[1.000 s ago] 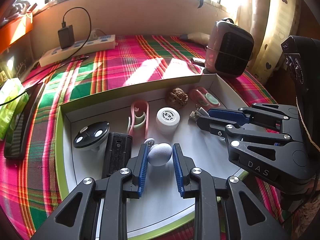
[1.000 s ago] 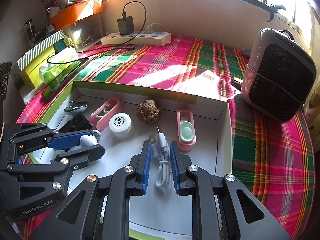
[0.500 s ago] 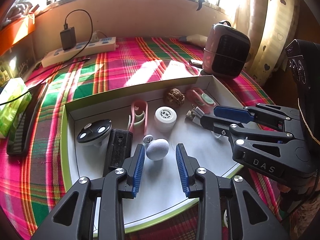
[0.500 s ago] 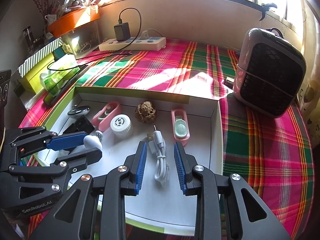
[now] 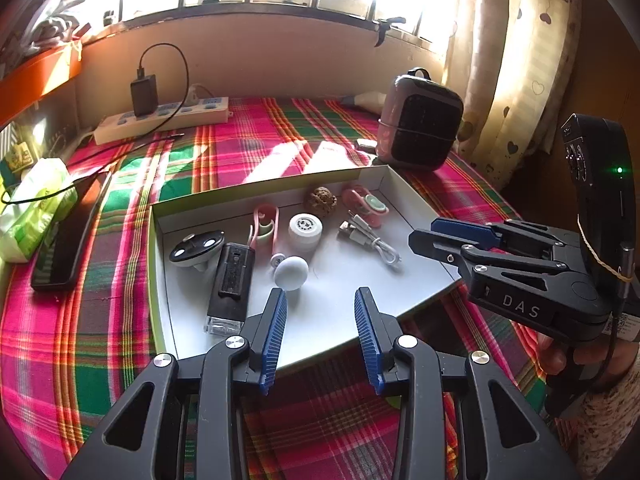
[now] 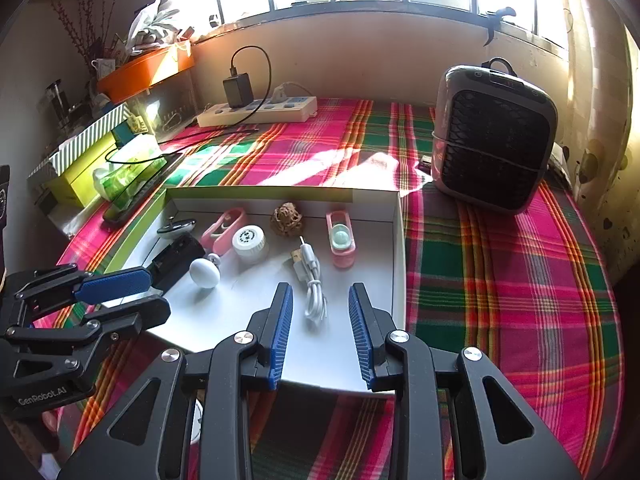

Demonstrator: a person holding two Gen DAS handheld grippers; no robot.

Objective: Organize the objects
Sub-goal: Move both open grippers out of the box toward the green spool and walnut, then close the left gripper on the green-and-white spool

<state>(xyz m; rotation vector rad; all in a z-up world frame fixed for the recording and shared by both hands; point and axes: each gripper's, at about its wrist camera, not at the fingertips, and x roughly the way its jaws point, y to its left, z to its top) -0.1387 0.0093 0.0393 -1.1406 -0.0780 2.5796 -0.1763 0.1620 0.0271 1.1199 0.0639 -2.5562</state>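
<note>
A shallow white box (image 5: 416,212) with green rim (image 6: 394,240) lies on the plaid cloth. In it lie a white egg-shaped knob (image 5: 291,273) (image 6: 204,273), a coiled white USB cable (image 5: 370,240) (image 6: 311,280), a white cap (image 5: 305,229), a walnut (image 5: 320,197), two pink clips (image 5: 264,226) (image 6: 341,238), a black lighter-like block (image 5: 232,280) and a round black gadget (image 5: 196,246). My left gripper (image 5: 320,300) is open and empty, just short of the knob. My right gripper (image 6: 320,296) is open and empty over the cable's near end.
A small grey heater (image 6: 492,136) stands at the back right. A power strip with a black charger (image 5: 160,116) lies at the back. A phone (image 5: 66,236) and a green tissue pack (image 5: 32,208) lie left of the box. Curtains hang at the right.
Both grippers opened wider, let go of the knob and the cable, and drew back toward the box's near edge. The knob and the cable stay in the box.
</note>
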